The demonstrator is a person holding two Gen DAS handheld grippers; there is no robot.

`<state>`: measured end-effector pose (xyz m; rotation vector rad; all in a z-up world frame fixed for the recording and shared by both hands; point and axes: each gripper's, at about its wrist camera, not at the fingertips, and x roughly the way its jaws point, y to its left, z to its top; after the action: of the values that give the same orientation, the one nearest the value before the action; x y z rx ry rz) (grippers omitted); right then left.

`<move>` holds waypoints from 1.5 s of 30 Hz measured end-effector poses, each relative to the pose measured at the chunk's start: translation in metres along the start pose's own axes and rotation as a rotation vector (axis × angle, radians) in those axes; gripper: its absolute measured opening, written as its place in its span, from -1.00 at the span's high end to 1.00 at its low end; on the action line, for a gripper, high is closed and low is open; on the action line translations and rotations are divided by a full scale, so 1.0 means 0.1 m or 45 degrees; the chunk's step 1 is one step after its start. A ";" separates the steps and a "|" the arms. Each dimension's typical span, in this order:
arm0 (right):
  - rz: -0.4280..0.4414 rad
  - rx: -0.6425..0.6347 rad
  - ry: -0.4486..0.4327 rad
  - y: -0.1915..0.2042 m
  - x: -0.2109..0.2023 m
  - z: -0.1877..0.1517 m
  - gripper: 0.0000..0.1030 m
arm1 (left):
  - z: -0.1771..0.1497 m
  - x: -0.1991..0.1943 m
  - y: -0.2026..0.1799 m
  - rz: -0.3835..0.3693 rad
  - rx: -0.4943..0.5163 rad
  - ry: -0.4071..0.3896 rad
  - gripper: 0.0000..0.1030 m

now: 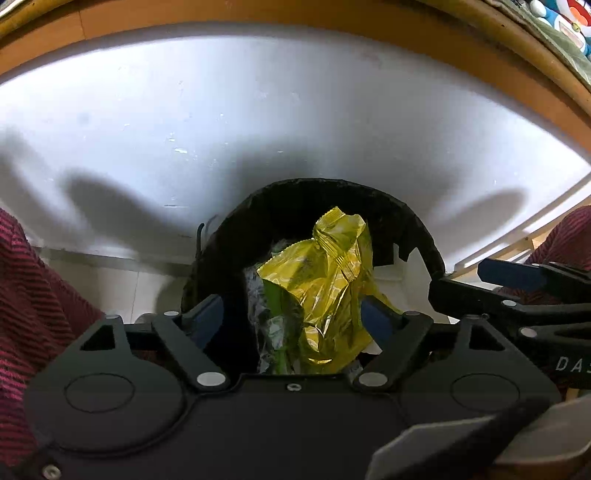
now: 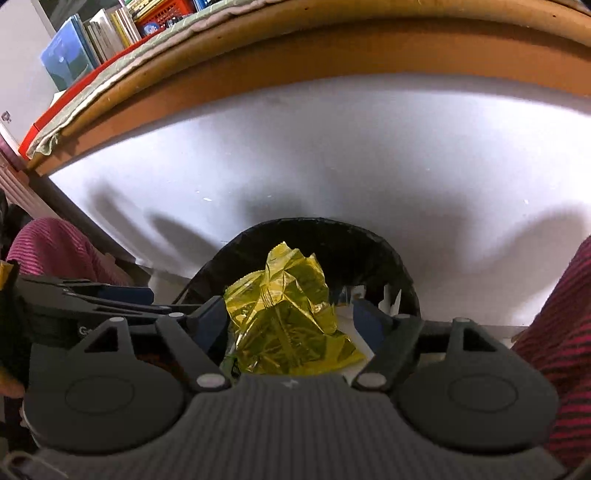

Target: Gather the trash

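Note:
A crumpled yellow foil wrapper (image 1: 325, 280) (image 2: 284, 295) lies on top of the trash in a bin with a black liner (image 1: 332, 186) (image 2: 314, 221). Beside it, a green and clear wrapper (image 1: 273, 321) shows in the left wrist view. My left gripper (image 1: 291, 312) hangs over the bin mouth, open, fingers wide on either side of the wrappers. My right gripper (image 2: 290, 314) is also open above the same yellow wrapper. Each gripper shows at the other view's edge: the right gripper (image 1: 517, 291) and the left gripper (image 2: 92, 295).
The bin stands against a white panel (image 1: 258, 110) (image 2: 332, 155) under a wooden desk edge (image 1: 221, 18) (image 2: 295, 55). Books (image 2: 92, 40) and a red crate sit up at the far left. Red striped sleeves (image 1: 33, 314) (image 2: 561, 350) flank both views.

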<state>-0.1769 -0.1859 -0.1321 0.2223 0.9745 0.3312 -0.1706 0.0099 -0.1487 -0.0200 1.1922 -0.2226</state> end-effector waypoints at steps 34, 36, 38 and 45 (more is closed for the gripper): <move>-0.013 -0.020 0.009 0.02 0.04 -0.04 -0.66 | -0.04 0.11 0.01 0.020 0.007 0.044 -0.59; -0.013 -0.021 0.009 0.02 0.05 -0.05 -0.66 | -0.04 0.12 0.02 0.022 0.007 0.045 -0.59; -0.013 -0.022 0.009 0.02 0.05 -0.04 -0.66 | -0.04 0.12 0.02 0.022 0.005 0.044 -0.59; -0.019 -0.026 0.010 0.03 0.05 -0.06 -0.66 | -0.05 0.13 0.03 0.017 0.008 0.051 -0.59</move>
<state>-0.1798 -0.1811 -0.1379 0.1953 0.9801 0.3286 -0.1702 0.0106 -0.1631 -0.0022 1.2309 -0.2158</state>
